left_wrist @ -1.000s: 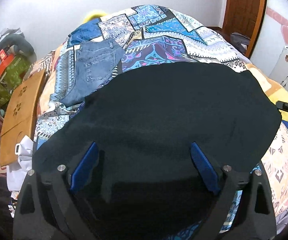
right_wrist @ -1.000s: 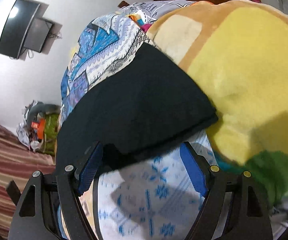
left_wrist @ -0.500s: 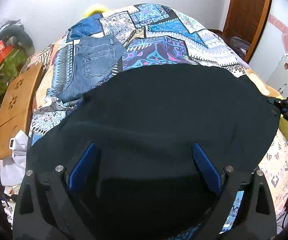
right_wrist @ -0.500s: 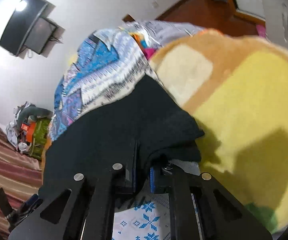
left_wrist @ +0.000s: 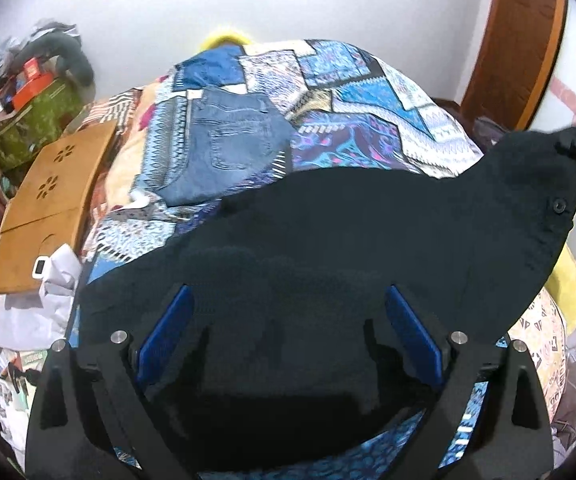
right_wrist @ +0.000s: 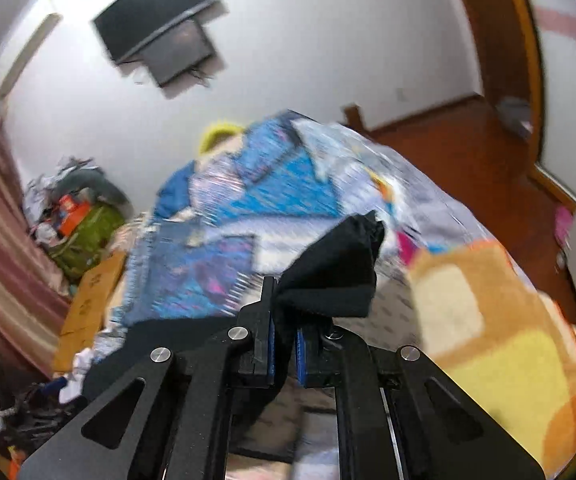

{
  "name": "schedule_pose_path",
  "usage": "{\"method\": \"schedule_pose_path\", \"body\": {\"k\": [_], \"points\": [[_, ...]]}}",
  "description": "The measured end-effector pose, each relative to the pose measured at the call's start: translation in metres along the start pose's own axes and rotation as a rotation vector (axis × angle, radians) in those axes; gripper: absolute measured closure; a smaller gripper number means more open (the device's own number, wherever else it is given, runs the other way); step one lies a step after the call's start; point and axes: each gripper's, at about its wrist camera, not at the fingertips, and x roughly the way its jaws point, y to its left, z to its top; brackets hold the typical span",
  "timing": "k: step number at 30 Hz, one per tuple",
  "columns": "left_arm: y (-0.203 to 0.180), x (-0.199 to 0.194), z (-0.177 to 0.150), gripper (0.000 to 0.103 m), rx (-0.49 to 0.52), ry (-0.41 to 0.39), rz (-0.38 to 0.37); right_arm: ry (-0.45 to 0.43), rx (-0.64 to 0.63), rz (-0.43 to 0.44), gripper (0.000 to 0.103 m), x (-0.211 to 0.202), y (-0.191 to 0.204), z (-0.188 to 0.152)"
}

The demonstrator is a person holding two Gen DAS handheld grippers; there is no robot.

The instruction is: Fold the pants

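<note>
Right gripper (right_wrist: 284, 344) fingers pinch one corner of the black pants (left_wrist: 327, 260); left gripper (left_wrist: 288, 332) gapes, seemingly empty. Cloth could slip out while lifting.

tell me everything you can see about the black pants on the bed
The black pants are plain, matte, soft-looking cloth, spread wide over the patterned bedspread just in front of the left claw, whose blue pads stand open and apart from the fabric. One corner is pinched in the shut right claw and lifted off the bed, bunching into a peak. A small dark button shows near that raised edge. The folded jeans lie beyond, seemingly apart.
</note>
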Motion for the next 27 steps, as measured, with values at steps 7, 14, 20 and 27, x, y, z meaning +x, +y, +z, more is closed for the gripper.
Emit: {"method": "schedule_pose_path", "body": {"k": [7, 14, 20, 27], "points": [[0.035, -0.016, -0.008, 0.006, -0.095, -0.024, -0.004, -0.053, -0.095, 0.188, 0.096, 0.014, 0.089, 0.026], [0.057, -0.03, -0.021, 0.006, -0.127, -0.039, 0.027, 0.064, -0.248, 0.323, 0.096, 0.059, 0.176, 0.001], [0.079, -0.036, -0.031, 0.006, -0.186, -0.037, 0.042, 0.313, -0.357, 0.354, 0.096, 0.116, 0.213, -0.081], [0.087, -0.038, -0.031, 0.006, -0.224, -0.038, 0.05, 0.488, -0.458, 0.32, 0.091, 0.139, 0.205, -0.145]]}}
